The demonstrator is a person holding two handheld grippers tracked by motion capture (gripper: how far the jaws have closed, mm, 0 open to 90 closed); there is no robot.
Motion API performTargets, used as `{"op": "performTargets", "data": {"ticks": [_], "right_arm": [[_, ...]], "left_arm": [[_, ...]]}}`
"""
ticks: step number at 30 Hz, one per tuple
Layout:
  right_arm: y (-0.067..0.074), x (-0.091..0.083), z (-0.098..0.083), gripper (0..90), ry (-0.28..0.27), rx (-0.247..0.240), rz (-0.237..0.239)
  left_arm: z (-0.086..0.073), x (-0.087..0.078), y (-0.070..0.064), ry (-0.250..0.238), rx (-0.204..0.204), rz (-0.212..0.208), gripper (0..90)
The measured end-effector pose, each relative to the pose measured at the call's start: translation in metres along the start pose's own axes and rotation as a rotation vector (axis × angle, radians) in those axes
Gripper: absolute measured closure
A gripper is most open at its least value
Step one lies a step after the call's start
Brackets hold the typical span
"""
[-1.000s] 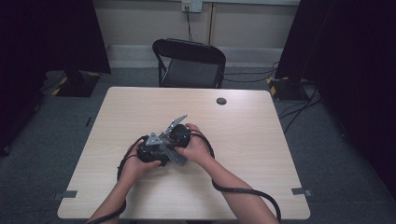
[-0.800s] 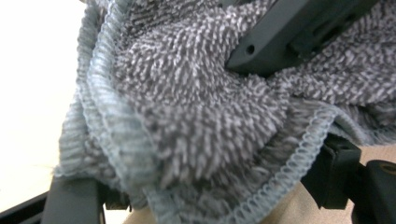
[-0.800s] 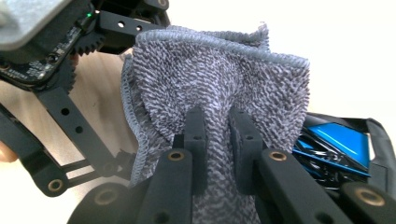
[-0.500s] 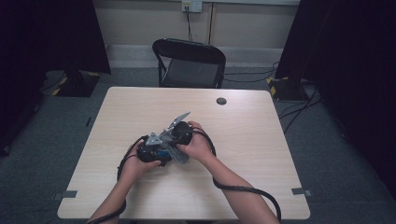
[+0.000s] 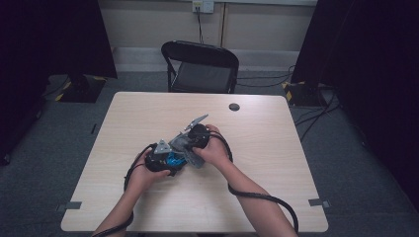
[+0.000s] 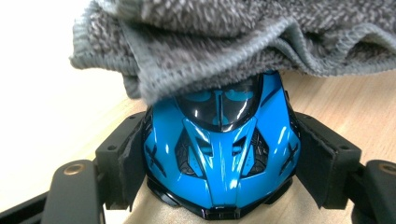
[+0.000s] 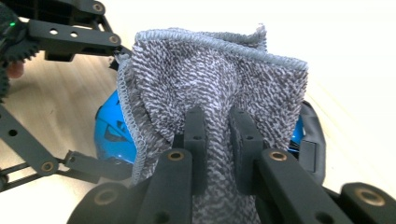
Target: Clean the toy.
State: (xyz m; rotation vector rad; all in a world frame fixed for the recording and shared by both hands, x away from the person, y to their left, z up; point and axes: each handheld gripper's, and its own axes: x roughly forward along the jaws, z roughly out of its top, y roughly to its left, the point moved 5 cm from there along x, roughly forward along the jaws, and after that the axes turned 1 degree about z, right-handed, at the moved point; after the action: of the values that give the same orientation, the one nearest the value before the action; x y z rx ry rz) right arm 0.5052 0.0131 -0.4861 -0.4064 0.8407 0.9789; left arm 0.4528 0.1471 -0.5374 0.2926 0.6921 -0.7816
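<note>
We have the glossy blue toy car with the dark windscreen (image 6: 219,154) clamped across its width in the left gripper (image 6: 219,186); both pads press on its flanks, its nose points back toward that gripper's body, and its long axis runs straight away along the jaws. In the high view the car (image 5: 173,159) sits low over the light wooden worktop (image 5: 276,148), a little on our side of the middle and between our two hands.

The right gripper (image 7: 219,135) has its jaws pressed together on a fold of the grey looped microfibre cloth (image 7: 210,79), which fans out beyond the fingertips. The cloth hangs directly over the car: in the left gripper view its hem (image 6: 196,65) drapes across the roof and the top of the windscreen, so the two are touching there. From the right gripper the car (image 7: 109,128) lies just beyond and below the cloth, showing blue at either side of it.

We judge the coming stroke to run along the car's length, from roof toward nose, so the cloth hand must travel toward the left gripper. Room is tight there: the left gripper's linkage (image 7: 70,37) stands close beside the cloth. Sideways and toward the far edge the worktop gives us plenty of room; the small dark round disc (image 5: 234,106) lies well apart.
</note>
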Motion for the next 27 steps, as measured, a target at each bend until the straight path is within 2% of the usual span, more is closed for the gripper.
{"op": "performTargets", "data": {"ticks": [27], "right_arm": [[-0.022, -0.004, -0.003, 80.0, 0.014, 0.026, -0.068]], "left_arm": [[0.0, 0.0, 0.0, -0.002, -0.002, 0.0, 25.6]]}}
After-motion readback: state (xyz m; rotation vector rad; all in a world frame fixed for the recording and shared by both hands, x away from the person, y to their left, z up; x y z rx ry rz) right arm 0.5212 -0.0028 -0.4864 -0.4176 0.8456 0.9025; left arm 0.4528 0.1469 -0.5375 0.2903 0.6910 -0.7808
